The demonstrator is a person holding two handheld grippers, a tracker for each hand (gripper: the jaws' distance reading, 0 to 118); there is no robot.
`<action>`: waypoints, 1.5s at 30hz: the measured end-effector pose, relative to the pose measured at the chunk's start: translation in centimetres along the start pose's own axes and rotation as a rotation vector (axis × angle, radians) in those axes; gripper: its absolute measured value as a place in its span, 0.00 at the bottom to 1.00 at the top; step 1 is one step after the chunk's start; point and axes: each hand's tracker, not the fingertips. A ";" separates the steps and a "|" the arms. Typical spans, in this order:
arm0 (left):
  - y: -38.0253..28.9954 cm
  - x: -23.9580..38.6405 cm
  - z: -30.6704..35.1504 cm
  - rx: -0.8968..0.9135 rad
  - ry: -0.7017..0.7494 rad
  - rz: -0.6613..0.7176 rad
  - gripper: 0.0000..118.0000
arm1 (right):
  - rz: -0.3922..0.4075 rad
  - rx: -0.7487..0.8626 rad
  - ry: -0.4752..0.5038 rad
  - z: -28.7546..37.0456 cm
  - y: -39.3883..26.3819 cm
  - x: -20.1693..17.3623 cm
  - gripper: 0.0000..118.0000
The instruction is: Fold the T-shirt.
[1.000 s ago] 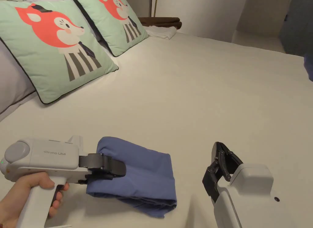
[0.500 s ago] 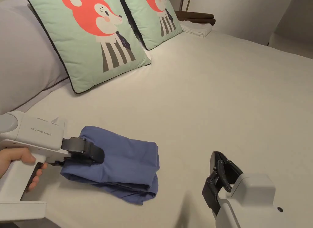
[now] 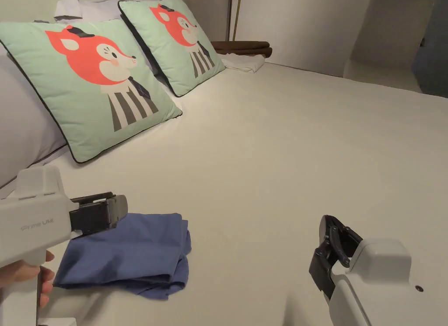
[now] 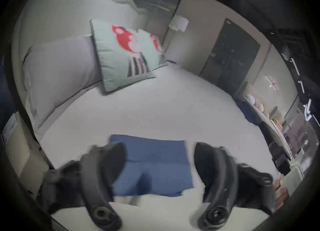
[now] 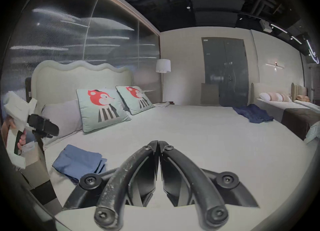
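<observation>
A matt blue cloth T-shirt lies on a smooth, pale fabric bed. The left gripper shows dull black plastic jaws on a white plastic body.

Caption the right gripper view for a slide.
Right gripper, jaws shut, points across the bed; folded blue T-shirt lies beside the raised left gripper.

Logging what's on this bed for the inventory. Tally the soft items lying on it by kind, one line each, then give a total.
Fox-print cushions: 2, one near, one farther back
Plain grey pillows: 1
Folded blue T-shirt: 1
Crumpled dark blue cloth at the bed's far edge: 1
Folded white cloth beyond the cushions: 1
Total: 6
</observation>
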 end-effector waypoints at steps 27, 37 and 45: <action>-11.8 35.4 2.3 0.686 -0.070 -0.390 0.02 | 0.068 0.208 -0.395 15.1 5.8 22.3 0.00; -12.9 35.9 2.3 0.653 -0.086 -0.407 0.02 | 0.063 0.181 -0.415 16.5 4.4 23.5 0.00; -12.9 35.7 2.6 0.645 -0.091 -0.407 0.02 | 0.067 0.182 -0.425 16.6 4.5 23.4 0.00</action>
